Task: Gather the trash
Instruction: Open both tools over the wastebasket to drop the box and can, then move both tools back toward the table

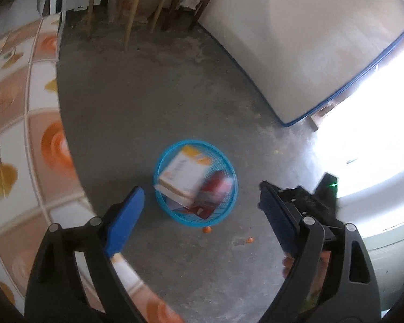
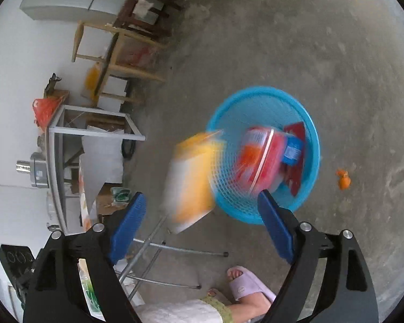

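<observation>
Blue mesh plastic basket (image 1: 196, 183) sits on the grey concrete floor (image 1: 148, 107), out in the open, off the tiled worktop's (image 1: 21, 102) edge. Inside it: a white-and-yellow box (image 1: 184, 173) leaning against the rim, blurred; a red packet (image 1: 215, 188) beside it, touching the box. In the right wrist view the box (image 2: 191, 177) overlaps the basket (image 2: 309, 140) wall, too smeared to tell how much lies inside; red packaging (image 2: 261, 158) with a blue label in the bowl.

Left tongs (image 1: 202, 210) spread wide, nothing between the blue pads (image 1: 126, 220), above the basket. Right tongs (image 2: 199, 215) likewise spread and empty.

Orange scraps (image 1: 207, 229) on the floor just beside the basket, another (image 1: 250, 240) a little apart from it.

A person's foot in a lilac slipper (image 2: 245, 285) stands on the floor near the basket. Wooden chair (image 1: 129, 0) well apart, by the far wall
</observation>
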Demonstrator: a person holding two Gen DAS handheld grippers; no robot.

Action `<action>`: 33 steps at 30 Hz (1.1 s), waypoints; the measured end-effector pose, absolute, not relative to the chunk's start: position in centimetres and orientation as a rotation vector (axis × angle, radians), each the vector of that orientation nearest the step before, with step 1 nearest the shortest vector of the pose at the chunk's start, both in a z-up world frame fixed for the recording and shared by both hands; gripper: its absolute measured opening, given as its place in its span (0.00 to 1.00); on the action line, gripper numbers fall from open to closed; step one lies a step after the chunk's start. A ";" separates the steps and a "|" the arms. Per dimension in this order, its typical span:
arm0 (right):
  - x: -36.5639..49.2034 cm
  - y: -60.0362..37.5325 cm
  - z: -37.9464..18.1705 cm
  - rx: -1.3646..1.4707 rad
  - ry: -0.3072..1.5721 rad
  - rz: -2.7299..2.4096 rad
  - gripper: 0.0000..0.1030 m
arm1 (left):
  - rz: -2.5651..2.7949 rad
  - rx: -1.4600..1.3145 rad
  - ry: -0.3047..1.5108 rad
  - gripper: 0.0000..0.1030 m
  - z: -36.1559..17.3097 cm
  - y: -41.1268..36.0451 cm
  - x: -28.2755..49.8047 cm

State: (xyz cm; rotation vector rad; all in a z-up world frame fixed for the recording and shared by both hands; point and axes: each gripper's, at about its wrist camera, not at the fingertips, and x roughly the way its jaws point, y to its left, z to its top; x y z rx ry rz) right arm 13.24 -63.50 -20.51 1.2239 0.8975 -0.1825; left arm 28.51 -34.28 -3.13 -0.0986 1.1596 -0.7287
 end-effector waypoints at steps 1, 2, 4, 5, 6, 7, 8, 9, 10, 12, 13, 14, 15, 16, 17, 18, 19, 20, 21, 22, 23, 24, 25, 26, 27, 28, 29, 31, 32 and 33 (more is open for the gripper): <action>12.7 -63.2 -21.1 1.216 0.905 -0.181 0.80 | -0.727 -0.083 1.147 0.81 -3.0 -33.9 28.2; 12.3 -62.9 -21.4 1.206 0.914 -0.184 0.80 | -0.729 -0.072 1.132 0.81 -2.8 -33.6 27.8; 11.6 -62.6 -22.0 1.203 0.925 -0.181 0.80 | -0.743 -0.061 1.104 0.81 -2.2 -32.6 26.8; 11.2 -62.4 -22.1 1.206 0.924 -0.180 0.80 | -0.748 -0.060 1.095 0.81 -1.8 -32.1 26.2; 10.8 -62.3 -22.2 1.211 0.923 -0.178 0.80 | -0.758 -0.067 1.082 0.81 -1.4 -31.5 25.5; 10.4 -62.3 -22.3 1.217 0.919 -0.176 0.80 | -0.762 -0.071 1.073 0.81 -1.2 -31.2 25.5; 10.0 -62.2 -22.3 1.220 0.916 -0.173 0.80 | -0.766 -0.071 1.066 0.81 -1.0 -30.9 25.1; 9.9 -62.2 -22.3 1.221 0.914 -0.172 0.80 | -0.771 -0.070 1.050 0.81 -0.5 -30.3 24.6; 9.4 -62.1 -22.1 1.217 0.911 -0.171 0.80 | -0.772 -0.066 1.036 0.81 -0.1 -29.6 23.9; 8.8 -61.8 -21.5 1.200 0.910 -0.170 0.80 | -0.781 -0.061 1.011 0.81 0.5 -28.4 22.7; 8.4 -61.5 -20.9 1.185 0.911 -0.167 0.80 | -0.779 -0.056 0.995 0.81 0.9 -27.8 22.1; 8.3 -61.3 -20.6 1.177 0.911 -0.165 0.80 | -0.779 -0.054 0.979 0.81 1.3 -27.0 21.5; 8.1 -61.0 -20.0 1.165 0.912 -0.162 0.80 | -0.777 -0.052 0.961 0.81 1.6 -26.1 20.8; 8.0 -60.7 -19.4 1.146 0.912 -0.157 0.80 | -0.768 -0.051 0.951 0.81 1.9 -25.5 20.1; 8.0 -60.3 -18.7 1.123 0.911 -0.151 0.80 | -0.755 -0.052 0.939 0.81 2.1 -24.6 19.5; 7.9 -59.8 -18.0 1.099 0.910 -0.146 0.80 | -0.750 -0.054 0.932 0.81 2.2 -23.9 19.0; 7.9 -59.4 -17.5 1.078 0.910 -0.141 0.80 | -0.735 -0.055 0.925 0.81 2.2 -22.6 18.3; 7.9 -58.9 -16.8 1.054 0.908 -0.134 0.81 | -0.719 -0.049 0.924 0.81 2.1 -21.8 18.0; 8.0 -58.4 -16.1 1.028 0.905 -0.126 0.83 | -0.694 -0.041 0.921 0.82 2.0 -20.6 17.7; 8.2 -57.7 -15.2 0.997 0.903 -0.112 0.83 | -0.676 -0.037 0.918 0.82 1.9 -19.8 17.2; 8.5 -57.0 -14.5 0.972 0.902 -0.095 0.84 | -0.656 -0.034 0.913 0.81 1.8 -18.5 16.9; 8.9 -56.1 -13.6 0.939 0.903 -0.068 0.84 | -0.637 -0.032 0.909 0.82 1.7 -17.5 16.6; 9.3 -55.5 -13.0 0.920 0.904 -0.051 0.84 | -0.611 -0.033 0.901 0.82 1.5 -16.0 16.2; 9.8 -54.7 -12.2 0.898 0.904 -0.029 0.85 | -0.587 -0.037 0.895 0.82 1.3 -14.7 15.8; 10.4 -53.6 -11.3 0.871 0.905 0.003 0.85 | -0.562 -0.043 0.886 0.82 1.2 -13.2 15.3; 10.9 -52.8 -10.7 0.854 0.904 0.025 0.86 | -0.544 -0.050 0.877 0.82 1.2 -12.1 14.9; 11.4 -51.8 -10.1 0.835 0.903 0.051 0.86 | -0.519 -0.058 0.867 0.82 1.1 -10.9 14.3; 12.6 -49.4 -8.6 0.796 0.900 0.114 0.86 | -0.471 -0.080 0.846 0.83 0.7 -8.2 13.5; 13.1 -48.3 -8.0 0.780 0.900 0.142 0.87 | -0.460 -0.087 0.839 0.83 0.7 -7.3 13.0; 13.6 -47.2 -7.5 0.765 0.903 0.169 0.87 | -0.446 -0.097 0.824 0.83 0.7 -5.9 12.4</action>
